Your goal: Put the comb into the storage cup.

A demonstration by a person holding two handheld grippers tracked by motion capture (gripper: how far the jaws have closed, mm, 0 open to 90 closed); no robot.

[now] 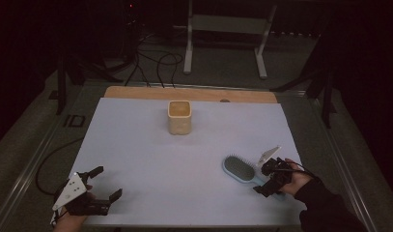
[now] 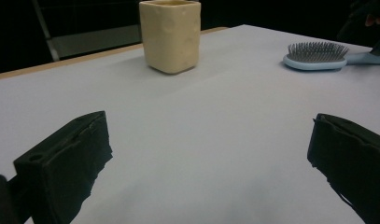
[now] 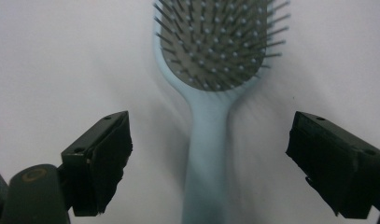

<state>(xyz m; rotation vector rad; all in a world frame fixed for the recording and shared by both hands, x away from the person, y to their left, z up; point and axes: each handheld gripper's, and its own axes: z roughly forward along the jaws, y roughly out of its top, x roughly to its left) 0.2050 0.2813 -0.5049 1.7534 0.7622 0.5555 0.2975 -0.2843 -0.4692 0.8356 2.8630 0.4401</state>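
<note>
A light blue hairbrush (image 1: 240,169) lies bristles up on the white table sheet at the right, its handle toward the person. My right gripper (image 1: 262,179) is open, and its jaws stand on either side of the brush handle (image 3: 207,154) without touching it. In the right gripper view the brush head (image 3: 220,42) lies ahead of the right gripper (image 3: 209,137). My left gripper (image 1: 108,181) rests open and empty at the near left corner. Beyond the left gripper (image 2: 208,154) a cream square cup (image 2: 170,35) stands upright at the far middle, with the hairbrush (image 2: 316,56) to its right.
The cup (image 1: 179,117) stands alone near the back of the white sheet (image 1: 150,145). A wooden strip (image 1: 136,92) edges the table's far side. Behind it are floor cables (image 1: 155,63) and a white metal stand (image 1: 189,43).
</note>
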